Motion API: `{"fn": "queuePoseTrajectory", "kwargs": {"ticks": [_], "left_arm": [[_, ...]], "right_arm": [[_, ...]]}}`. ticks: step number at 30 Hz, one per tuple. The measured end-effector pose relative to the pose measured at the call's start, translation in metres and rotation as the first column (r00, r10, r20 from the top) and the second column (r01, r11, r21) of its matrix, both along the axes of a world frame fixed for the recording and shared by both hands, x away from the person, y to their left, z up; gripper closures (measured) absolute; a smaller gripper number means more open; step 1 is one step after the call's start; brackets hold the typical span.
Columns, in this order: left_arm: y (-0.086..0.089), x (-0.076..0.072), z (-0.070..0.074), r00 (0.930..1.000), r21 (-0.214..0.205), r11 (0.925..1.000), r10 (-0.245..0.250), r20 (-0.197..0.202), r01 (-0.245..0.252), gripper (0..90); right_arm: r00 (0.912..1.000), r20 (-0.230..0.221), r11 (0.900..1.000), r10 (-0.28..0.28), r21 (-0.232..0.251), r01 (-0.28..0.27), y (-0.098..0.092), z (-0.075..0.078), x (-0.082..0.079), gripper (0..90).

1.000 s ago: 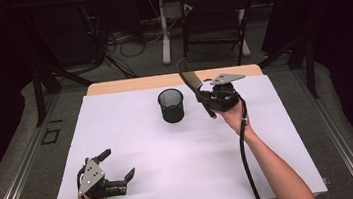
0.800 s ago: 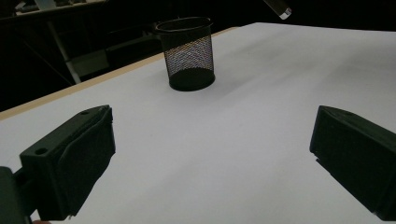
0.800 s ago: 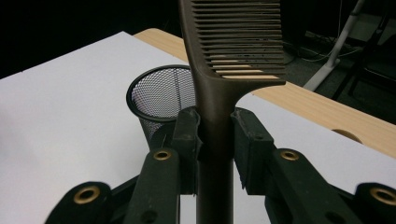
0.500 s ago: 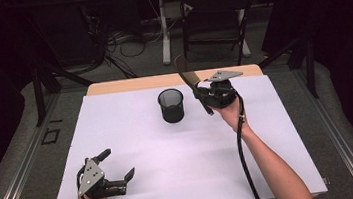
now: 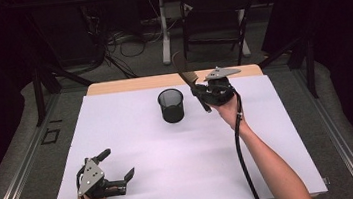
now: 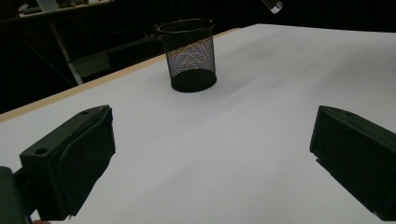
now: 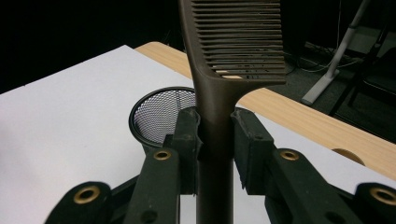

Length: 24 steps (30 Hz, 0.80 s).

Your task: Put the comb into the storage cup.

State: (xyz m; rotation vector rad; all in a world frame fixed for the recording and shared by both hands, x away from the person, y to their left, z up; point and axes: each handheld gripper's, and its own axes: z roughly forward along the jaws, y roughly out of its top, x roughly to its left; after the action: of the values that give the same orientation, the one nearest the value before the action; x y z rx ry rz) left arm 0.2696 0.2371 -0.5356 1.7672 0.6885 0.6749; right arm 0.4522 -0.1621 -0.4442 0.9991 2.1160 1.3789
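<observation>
Comb (image 7: 218,93) sits clamped by its handle in the right gripper (image 5: 203,95), raised just right of the empty mesh cup (image 5: 171,105), so dropping it in looks undone, while the left gripper (image 5: 118,169) rests wide open, empty, near left.

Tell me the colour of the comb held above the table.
Dark brown comb; the right gripper view shows it best.

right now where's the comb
The comb is clamped in the right gripper, held up above the table's far right part, just right of the black mesh cup. In the right gripper view its teeth rise past the jaws.
</observation>
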Motion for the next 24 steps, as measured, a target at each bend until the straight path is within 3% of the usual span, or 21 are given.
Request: {"fn": "queuePoseTrajectory", "kwargs": {"ticks": [24], "left_arm": [[0.001, 0.0, 0.0, 1.0, -0.007, 1.0, 0.006, 0.002, -0.006, 0.3]], "right_arm": [[0.9998, 0.018, 0.9999, 0.013, 0.004, -0.013, 0.012, 0.013, 0.01, 72.8]]}}
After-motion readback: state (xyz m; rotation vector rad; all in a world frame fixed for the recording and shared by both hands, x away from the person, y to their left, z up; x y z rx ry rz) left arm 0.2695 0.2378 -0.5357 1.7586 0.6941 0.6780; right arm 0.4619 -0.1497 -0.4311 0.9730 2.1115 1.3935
